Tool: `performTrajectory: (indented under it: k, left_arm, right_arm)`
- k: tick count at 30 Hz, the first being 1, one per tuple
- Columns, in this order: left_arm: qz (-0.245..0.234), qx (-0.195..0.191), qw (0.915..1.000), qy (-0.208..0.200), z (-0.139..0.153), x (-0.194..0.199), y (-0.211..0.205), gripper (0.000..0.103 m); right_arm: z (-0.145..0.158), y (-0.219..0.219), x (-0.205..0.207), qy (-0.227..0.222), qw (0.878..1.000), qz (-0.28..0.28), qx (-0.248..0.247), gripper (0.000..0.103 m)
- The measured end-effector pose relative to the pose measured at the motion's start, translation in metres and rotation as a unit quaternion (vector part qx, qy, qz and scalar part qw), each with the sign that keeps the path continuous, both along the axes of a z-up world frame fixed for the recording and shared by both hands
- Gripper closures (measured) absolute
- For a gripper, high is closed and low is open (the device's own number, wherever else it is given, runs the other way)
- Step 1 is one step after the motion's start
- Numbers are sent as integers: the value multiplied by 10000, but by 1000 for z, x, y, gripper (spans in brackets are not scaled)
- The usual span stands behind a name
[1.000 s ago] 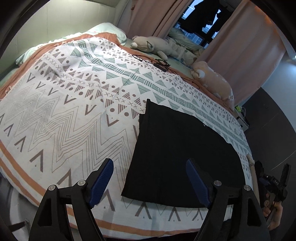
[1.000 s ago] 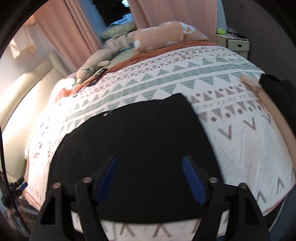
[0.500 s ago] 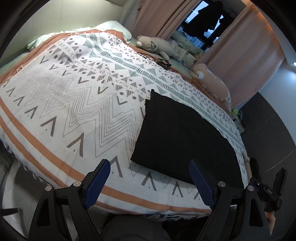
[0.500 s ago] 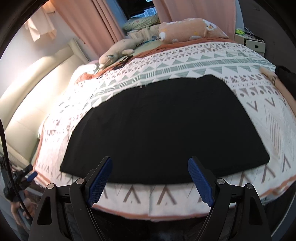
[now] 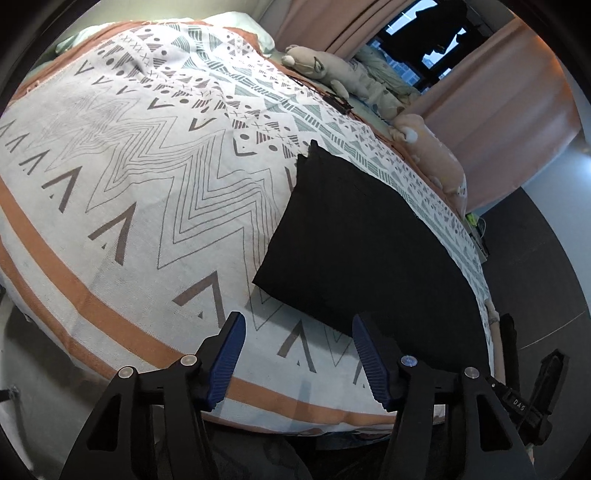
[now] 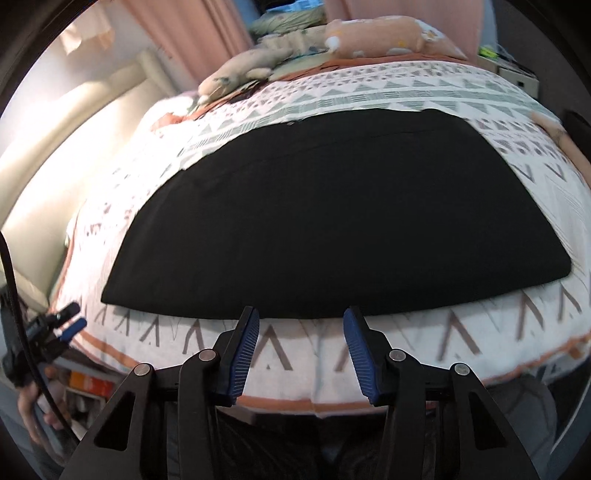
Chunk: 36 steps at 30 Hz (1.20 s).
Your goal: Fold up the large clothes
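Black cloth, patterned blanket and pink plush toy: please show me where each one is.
Black cloth (image 6: 332, 218), right wrist view, middle of its flat top.
Patterned blanket (image 5: 122, 192), left wrist view, zigzag part.
Pink plush toy (image 6: 384, 35), right wrist view, its body.

1. You have one black garment (image 5: 362, 254) lying flat.
2. You have one patterned bedspread (image 5: 147, 206) beneath it.
3. You hold two grippers: the left gripper (image 5: 297, 363) and the right gripper (image 6: 301, 352), each with two blue pads (image 6: 242, 354).
4. You can count two plush toys (image 5: 332, 72) along the far edge.
5. You can count two pink curtains (image 5: 491, 122).
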<state>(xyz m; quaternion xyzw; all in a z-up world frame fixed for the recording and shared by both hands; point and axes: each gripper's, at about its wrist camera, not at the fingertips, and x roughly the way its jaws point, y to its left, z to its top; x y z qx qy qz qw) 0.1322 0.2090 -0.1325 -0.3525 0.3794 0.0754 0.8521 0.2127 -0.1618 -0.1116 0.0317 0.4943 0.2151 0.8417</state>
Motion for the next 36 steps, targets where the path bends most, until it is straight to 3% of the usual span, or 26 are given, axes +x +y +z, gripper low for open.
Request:
performTrajectory:
  k: [2,5,11,16,22,32,36]
  left_arm:
    - [35,-132,9999,54,-8,6,3,50]
    - [62,-257,9995,145,-17,17,5,54]
    - [205,-439,9985,240,-27,36,7,55]
    - [461,-774,9954,337,-36,38,11,55]
    - [789,-1311,9878,298,-42,29,14,61]
    - [1139,-1728,9769,523,-40,24,17,61]
    - [1171,-1681,9770,594,-42,28,18,61]
  right_arm:
    - [-9,11,7,58,9999,93,-69,64]
    - [-21,23,16,135,9996,182,-181,66]
    - [-35,37,42,292,9986,278,-347,66]
    - [-41,49,81,473,9974,217,-505,77]
    - [-44,65,127,529,9961,232,-672,77]
    - [-44,83,211,612,9951,200,-745,77]
    - [-45,90,235,553,9948,248,-813,78]
